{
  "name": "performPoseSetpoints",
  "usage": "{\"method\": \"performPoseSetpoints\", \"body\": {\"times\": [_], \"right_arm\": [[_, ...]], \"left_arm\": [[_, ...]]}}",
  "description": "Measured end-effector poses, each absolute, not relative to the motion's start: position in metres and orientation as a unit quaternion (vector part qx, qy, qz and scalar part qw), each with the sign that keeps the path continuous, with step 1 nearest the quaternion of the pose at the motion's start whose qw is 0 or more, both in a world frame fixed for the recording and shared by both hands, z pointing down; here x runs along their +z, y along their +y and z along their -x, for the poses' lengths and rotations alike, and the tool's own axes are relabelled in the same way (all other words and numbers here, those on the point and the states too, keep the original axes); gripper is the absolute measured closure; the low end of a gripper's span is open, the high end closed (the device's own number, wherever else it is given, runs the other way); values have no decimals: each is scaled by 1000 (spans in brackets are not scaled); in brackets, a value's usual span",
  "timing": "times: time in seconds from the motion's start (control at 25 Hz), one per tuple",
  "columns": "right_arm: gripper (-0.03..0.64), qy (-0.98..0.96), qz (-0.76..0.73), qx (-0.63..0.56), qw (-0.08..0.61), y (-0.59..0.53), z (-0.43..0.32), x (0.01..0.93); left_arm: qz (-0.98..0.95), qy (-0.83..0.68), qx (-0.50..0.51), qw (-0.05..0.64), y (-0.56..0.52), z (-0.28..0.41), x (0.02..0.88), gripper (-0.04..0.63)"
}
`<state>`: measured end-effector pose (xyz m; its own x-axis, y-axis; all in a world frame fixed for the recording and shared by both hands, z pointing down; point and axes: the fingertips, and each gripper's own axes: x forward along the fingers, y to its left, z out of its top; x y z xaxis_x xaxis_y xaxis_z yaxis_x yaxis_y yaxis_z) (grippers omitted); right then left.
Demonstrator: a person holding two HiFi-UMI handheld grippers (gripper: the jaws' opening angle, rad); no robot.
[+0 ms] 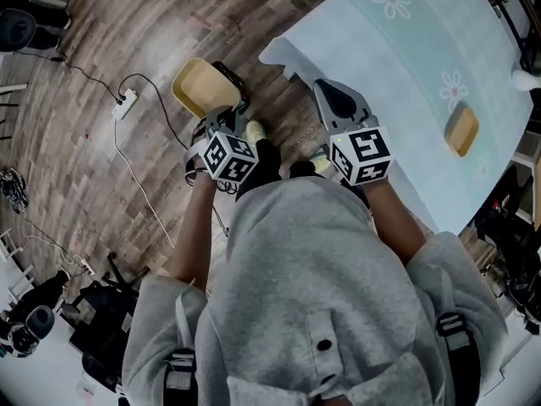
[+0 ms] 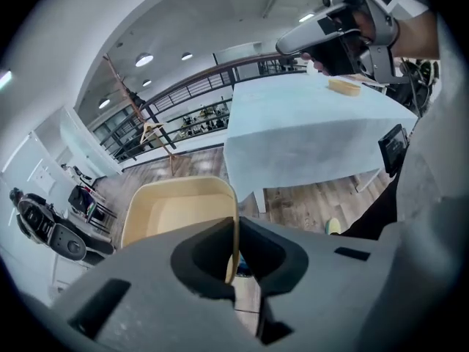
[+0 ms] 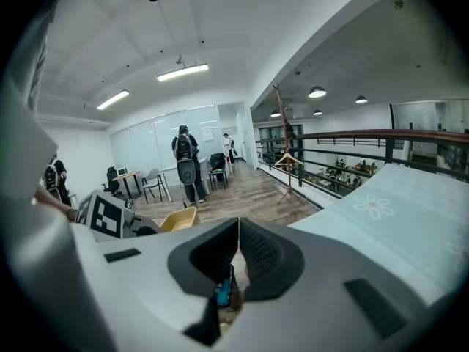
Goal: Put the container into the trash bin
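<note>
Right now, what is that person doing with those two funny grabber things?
A person holds a grabber in each hand. The left gripper is shut on the rim of a tan container, holding it above the wooden floor beside the table. The right gripper is shut with nothing in it. A second tan container lies on the table. No trash bin shows in these views, so the container is not thrown away yet.
</note>
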<state>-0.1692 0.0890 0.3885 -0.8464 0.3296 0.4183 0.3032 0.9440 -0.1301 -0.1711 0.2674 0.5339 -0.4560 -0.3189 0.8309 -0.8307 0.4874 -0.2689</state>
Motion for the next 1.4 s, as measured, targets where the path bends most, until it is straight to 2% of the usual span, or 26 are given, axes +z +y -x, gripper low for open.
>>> {"method": "performPoseSetpoints", "body": {"times": [0.72, 1.4], "right_arm": [[589, -925, 198, 17, 323, 148, 213, 470], [589, -886, 212, 47, 409, 162, 223, 575]], "left_arm": [[-397, -750, 280, 449, 306, 194, 627, 561], [-422, -712, 282, 485, 296, 214, 728, 561]]}}
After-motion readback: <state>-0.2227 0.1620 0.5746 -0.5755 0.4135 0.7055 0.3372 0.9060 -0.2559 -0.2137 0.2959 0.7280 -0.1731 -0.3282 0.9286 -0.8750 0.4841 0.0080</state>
